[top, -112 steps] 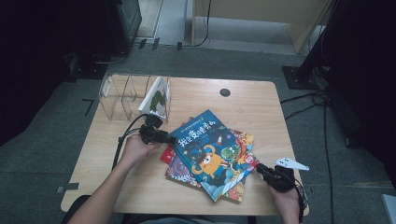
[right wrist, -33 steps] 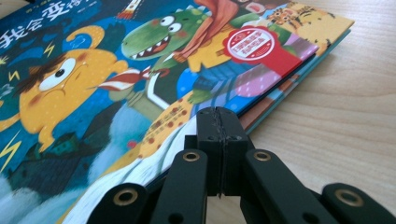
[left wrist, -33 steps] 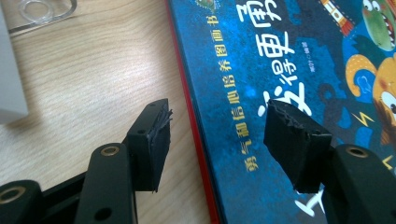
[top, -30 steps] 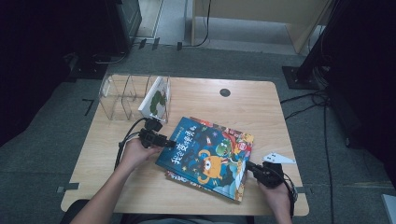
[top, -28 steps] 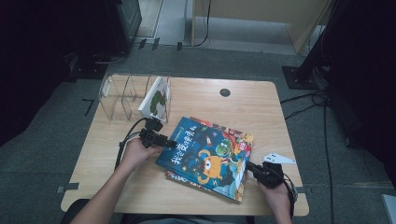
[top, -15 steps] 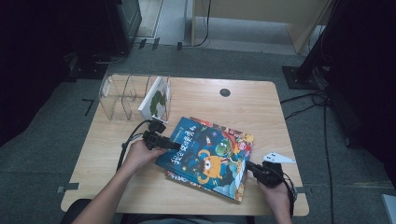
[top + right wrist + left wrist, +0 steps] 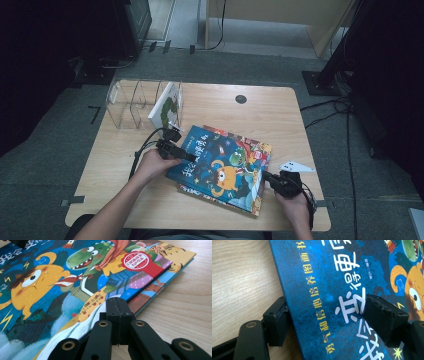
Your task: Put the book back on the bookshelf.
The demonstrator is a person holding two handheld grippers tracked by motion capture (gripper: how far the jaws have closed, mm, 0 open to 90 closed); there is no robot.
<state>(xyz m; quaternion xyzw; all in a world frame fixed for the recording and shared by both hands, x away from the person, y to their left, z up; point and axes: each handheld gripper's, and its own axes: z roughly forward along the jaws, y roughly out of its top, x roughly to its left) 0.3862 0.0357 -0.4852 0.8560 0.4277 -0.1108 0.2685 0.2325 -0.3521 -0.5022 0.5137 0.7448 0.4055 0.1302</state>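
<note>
- Blue picture book (image 7: pixel 217 165) lies atop a stack of books on the wooden surface (image 7: pixel 260 112), near the clear rack (image 7: pixel 135 102).
- Left claw (image 7: pixel 324 320), its jaws just widened, straddles the book's edge.
- Right claw (image 7: pixel 117 305), pressed together, rests against the stack's opposite corner.

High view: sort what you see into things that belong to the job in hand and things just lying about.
In the job:
- blue picture book, top of the stack
- books beneath it
- left gripper, jaws just opened, straddling the blue book's edge
- right gripper, shut, at the stack's other edge

Lying about:
- clear divider rack
- white book standing in it
- round hole in the table
</note>
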